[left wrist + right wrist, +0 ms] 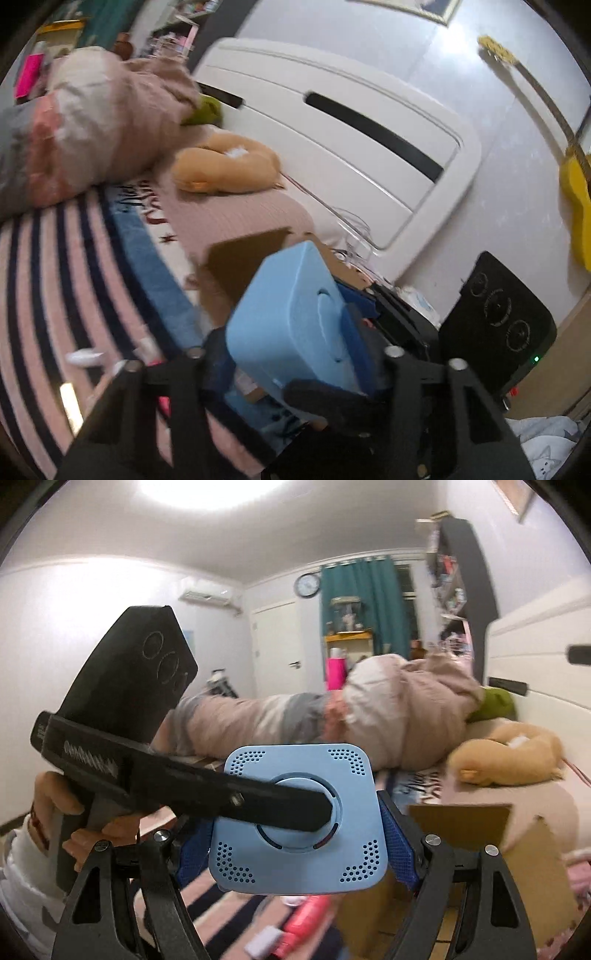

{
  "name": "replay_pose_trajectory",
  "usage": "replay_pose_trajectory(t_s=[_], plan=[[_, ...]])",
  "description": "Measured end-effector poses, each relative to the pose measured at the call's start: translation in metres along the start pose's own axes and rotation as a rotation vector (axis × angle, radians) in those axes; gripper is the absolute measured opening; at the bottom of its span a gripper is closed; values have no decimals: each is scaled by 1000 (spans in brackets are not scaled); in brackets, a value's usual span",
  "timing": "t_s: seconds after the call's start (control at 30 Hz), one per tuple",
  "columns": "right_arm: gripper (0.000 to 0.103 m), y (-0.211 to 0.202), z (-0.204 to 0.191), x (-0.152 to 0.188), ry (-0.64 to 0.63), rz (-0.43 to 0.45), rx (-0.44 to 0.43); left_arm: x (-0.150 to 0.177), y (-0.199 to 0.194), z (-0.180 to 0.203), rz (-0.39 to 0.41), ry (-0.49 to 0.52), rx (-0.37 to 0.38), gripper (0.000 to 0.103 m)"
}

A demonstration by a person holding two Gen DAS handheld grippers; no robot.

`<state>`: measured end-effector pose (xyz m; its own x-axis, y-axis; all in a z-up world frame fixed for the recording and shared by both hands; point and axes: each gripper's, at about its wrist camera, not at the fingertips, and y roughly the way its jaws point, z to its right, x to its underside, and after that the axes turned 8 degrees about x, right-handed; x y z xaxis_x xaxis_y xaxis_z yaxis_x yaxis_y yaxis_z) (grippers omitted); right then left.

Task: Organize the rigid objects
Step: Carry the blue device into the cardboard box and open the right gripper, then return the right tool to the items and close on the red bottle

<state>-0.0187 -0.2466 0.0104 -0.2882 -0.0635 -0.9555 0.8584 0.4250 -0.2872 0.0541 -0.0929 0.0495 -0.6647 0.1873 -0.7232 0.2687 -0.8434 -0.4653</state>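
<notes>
right gripper (295, 834) grips blue box (295, 819), cardboard box (480, 834) half-hidden

The box (297, 819) is showing up light blue with dotted corners, the bedspread (55, 266) is rocking pink and navy stripes, and the guitar (576, 192) is looking bright yellow.

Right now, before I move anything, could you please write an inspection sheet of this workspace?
Surface: bed with striped cover, partly blurred.
Job's things: blue box held in the air; cardboard box beyond it.
Clutter: red bottle, tan plush, bundled bedding.
Grippers: left gripper clamps the blue box's faces; right gripper clamps its sides.
Cables: nothing seen.
Surroundings: white headboard, yellow guitar, teal curtain, wall clock.
</notes>
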Motion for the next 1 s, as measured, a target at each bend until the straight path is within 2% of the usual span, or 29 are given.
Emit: replay_pose_trajectory(t_s=[0.13, 0.33, 0.5, 0.6, 0.67, 0.8, 0.9, 1.0], plan=[[77, -3, 40, 6, 44, -43, 42, -10, 39, 15, -63, 38, -40, 39], [78, -5, 79, 19, 92, -145, 77, -13, 90, 17, -162, 47, -38, 39], [78, 2, 94, 33, 77, -256, 113, -9, 125, 14, -258, 48, -73, 39], [78, 5, 94, 41, 58, -305, 153, -7, 135, 15, -290, 65, -93, 39], [78, 4, 92, 46, 53, -322, 171, -6, 139, 15, -295, 71, -111, 42], [79, 7, 91, 47, 56, -340, 193, -6, 134, 16, -279, 81, -117, 64], [85, 7, 93, 42, 53, -347, 227, -7, 118, 19, -234, 93, -145, 86], [89, 0, 91, 37, 56, -326, 243, -10, 90, 16, -171, 82, -146, 87]])
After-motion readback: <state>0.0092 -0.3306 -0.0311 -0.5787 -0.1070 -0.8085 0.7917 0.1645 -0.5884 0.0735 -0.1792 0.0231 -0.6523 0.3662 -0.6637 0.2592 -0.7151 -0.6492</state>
